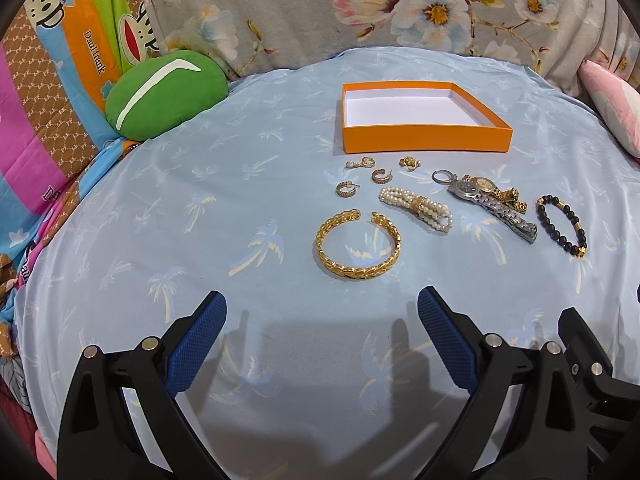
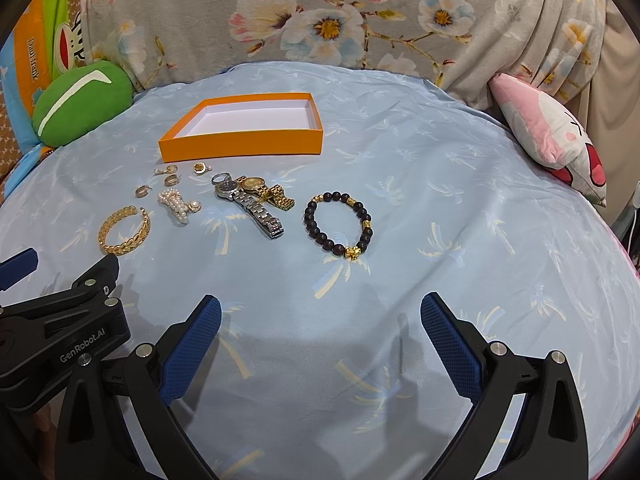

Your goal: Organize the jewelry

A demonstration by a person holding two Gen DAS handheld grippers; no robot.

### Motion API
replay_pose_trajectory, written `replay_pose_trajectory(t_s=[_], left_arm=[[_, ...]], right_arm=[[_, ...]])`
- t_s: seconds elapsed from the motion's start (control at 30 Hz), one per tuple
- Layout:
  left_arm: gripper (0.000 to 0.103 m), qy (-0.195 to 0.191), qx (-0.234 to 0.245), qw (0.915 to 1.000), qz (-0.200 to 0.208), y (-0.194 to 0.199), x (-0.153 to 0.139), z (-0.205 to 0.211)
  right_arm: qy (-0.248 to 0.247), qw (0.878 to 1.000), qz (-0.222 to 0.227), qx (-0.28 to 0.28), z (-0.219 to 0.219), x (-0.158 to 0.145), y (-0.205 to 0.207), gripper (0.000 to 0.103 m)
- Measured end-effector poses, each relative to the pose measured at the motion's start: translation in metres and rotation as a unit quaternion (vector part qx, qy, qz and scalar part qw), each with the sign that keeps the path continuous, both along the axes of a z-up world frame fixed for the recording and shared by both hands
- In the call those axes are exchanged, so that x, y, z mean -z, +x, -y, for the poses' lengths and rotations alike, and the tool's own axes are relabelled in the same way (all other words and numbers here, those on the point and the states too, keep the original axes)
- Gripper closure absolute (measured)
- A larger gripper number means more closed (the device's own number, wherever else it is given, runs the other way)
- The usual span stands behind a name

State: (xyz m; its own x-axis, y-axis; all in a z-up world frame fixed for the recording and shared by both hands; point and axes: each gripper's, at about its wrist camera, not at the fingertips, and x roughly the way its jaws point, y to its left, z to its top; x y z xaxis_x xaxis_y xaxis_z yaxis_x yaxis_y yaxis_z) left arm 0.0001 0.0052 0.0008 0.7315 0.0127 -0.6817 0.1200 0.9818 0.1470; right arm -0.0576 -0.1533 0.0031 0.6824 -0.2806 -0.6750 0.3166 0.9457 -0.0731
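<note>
Two hand-held grippers hover over a bed covered in a pale blue palm-print sheet [image 1: 160,208]. The left gripper [image 1: 322,320] is spread wide, its blue pads well apart, gripping nothing and touching nothing. The right gripper [image 2: 320,324] is likewise spread wide and bare, with the left tool's black body visible beside it at the lower left of the right wrist view.

An orange box [image 1: 426,140] with a white interior sits open on the sheet, nothing inside it. The jewelry lies on the sheet on the near side of the box. Closest to the box are several small gold earrings [image 1: 362,176]. Nearer the grippers than these lie a pearl bracelet [image 1: 416,208] and a gold cuff bangle [image 1: 358,246], the bangle nearest the left gripper. To the right of the pearls, a silver watch [image 1: 492,204] and a gold watch [image 1: 486,186] lie overlapping, a silver ring [image 1: 442,177] touching them. Farthest right of the box's near side, apart from the watches, lies a dark beaded bracelet [image 2: 339,224] with gold accents.

A green cushion [image 1: 166,96] rests left of the box; a pink pillow [image 2: 548,136] rests to its right.
</note>
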Motion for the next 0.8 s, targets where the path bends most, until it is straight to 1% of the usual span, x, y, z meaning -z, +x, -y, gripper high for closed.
replay_pose_trajectory(t_s=[0.8], left_arm=[[0.009,0.0,-0.001,1.0,0.001,-0.0005,-0.0001,-0.0005]], right_arm=[[0.004,1.0,0.0,-0.001,-0.001,0.0004,0.0001,0.005]])
